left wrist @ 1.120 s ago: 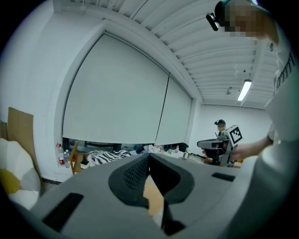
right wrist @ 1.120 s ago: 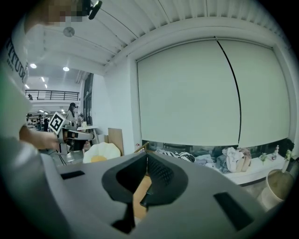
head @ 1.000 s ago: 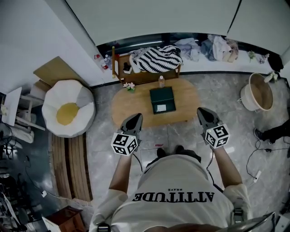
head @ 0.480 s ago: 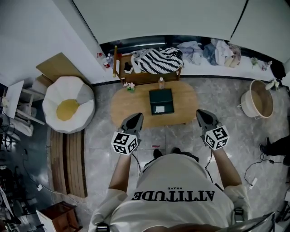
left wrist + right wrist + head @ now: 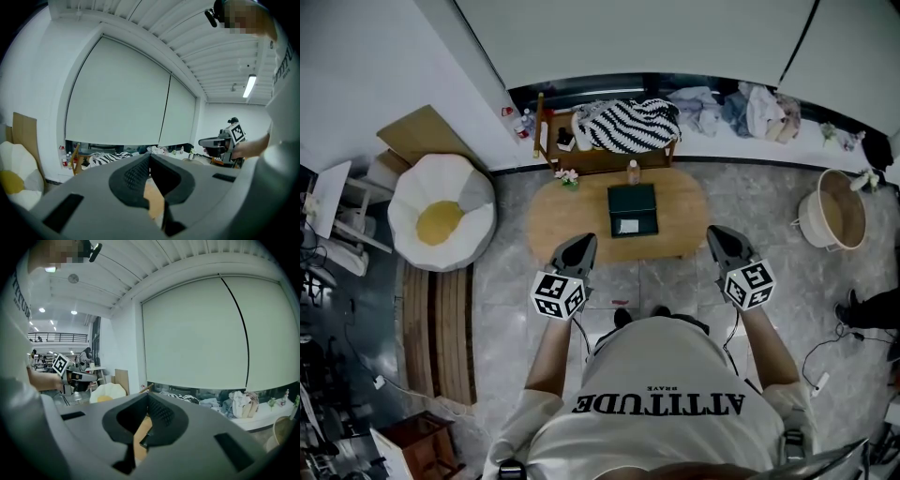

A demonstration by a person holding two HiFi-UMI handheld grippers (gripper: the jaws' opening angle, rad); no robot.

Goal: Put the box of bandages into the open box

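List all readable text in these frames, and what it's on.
"ATTITUDE": on the person's white shirt, upside down in the head view.
Small word beside it: too small to read.
White patch on the dark box: too small to read.
Marker cubes: patterns only, no words.

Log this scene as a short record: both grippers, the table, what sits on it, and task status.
left gripper: shut, empty, held at the table's near side
right gripper: shut, empty, held at the table's near side
table: oval, wooden
dark box: mid-table, a small pale item at its near end
bottle: upright, behind the dark box
task status: not begun; nothing gripped
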